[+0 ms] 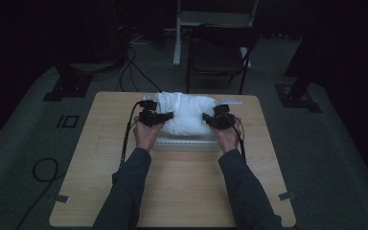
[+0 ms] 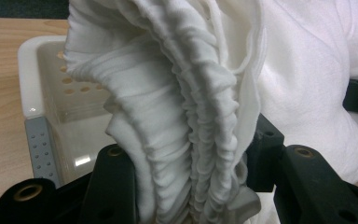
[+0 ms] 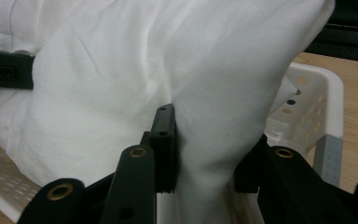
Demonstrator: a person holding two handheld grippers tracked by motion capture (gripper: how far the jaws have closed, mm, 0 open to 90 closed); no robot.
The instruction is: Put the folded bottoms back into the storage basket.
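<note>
A heap of white cloth (image 1: 188,116) sits in a white plastic basket (image 1: 187,144) near the far middle of the wooden table (image 1: 172,191). The left gripper (image 1: 165,116) is clamped on a bunched, gathered edge of the cloth (image 2: 186,140) at the heap's left side, over the basket's perforated wall (image 2: 51,93). The right gripper (image 1: 210,118) is clamped on a thick fold of the cloth (image 3: 205,154) at the heap's right side, beside the basket's corner (image 3: 321,107). The person's hands (image 1: 146,135) hold both grippers from the near side

Overhead view; two close cloth (image 1: 188,115) views
</note>
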